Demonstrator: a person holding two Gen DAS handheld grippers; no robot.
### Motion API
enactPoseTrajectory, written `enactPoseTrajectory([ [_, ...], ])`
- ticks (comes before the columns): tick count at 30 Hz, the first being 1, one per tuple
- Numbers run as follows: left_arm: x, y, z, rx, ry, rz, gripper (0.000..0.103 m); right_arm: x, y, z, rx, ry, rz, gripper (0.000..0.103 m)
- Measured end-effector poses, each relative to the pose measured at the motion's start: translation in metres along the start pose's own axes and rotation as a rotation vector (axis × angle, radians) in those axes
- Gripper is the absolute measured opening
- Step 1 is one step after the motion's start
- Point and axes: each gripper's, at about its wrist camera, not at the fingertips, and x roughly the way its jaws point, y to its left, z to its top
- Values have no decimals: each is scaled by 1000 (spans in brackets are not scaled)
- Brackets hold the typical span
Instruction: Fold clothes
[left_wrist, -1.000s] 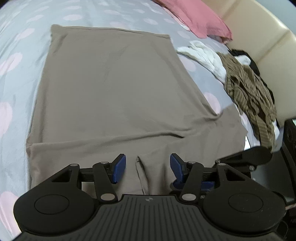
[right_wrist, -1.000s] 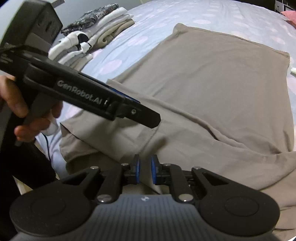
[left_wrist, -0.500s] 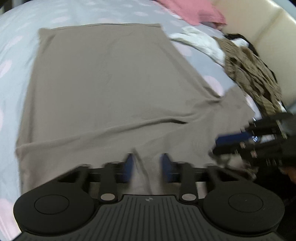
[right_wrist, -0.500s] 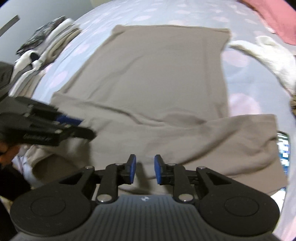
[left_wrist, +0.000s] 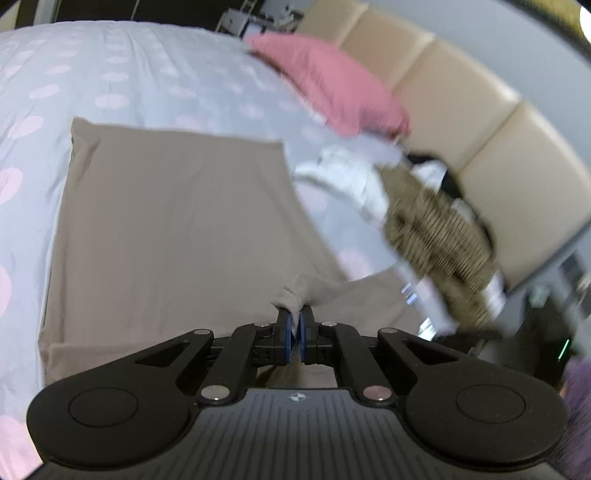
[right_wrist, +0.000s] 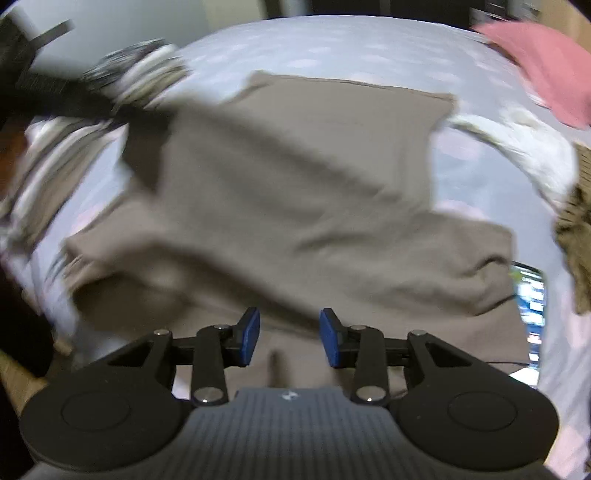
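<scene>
Shirt (left_wrist: 166, 229) was seen spread on the bed (left_wrist: 155, 88), a near fold pinched shut in the left gripper (left_wrist: 294, 325). Nothing was gripped by the right gripper (right_wrist: 289, 338), its jaws opening over the near hem. Folding was judged barely begun; a heap (left_wrist: 436, 236) at right was left unfolded. No writing could be read.

Matt taupe cloth shirt (left_wrist: 166, 229) on a soft dotted sheet (left_wrist: 147, 81). Smooth padded headboard (left_wrist: 491, 147). Matt black plastic left gripper (left_wrist: 294, 325).
</scene>
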Motion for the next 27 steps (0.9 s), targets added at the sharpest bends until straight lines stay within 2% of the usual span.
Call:
enactPoseTrajectory([
  [3, -15, -3, 13, -35, -55, -65, 2, 12, 9, -5, -15, 9, 18, 37],
  [7, -32, -10, 27, -65, -114, -171, 2, 25, 4, 0, -21, -20, -128, 37],
  [12, -59, -13, 37, -91, -210, -271, 2, 20, -27, 4, 98, -12, -311, 37],
  [14, -70, -9, 39, -95, -247, -259, 2, 14, -40, 1, 161, 16, -396, 37],
  [17, -85, 5, 38, -134, -270, -205, 2, 6, -60, -9, 256, 65, -447, 34],
  [19, -90, 18, 36, -176, -262, -155, 2, 2, -63, -16, 304, 80, -433, 31],
  [21, -93, 34, 29, -225, -224, -82, 2, -1, -62, -18, 297, 91, -425, 31],
  [27, -95, 76, 2, -331, -96, 111, 2, -12, -52, -9, 293, 144, -297, 33],
])
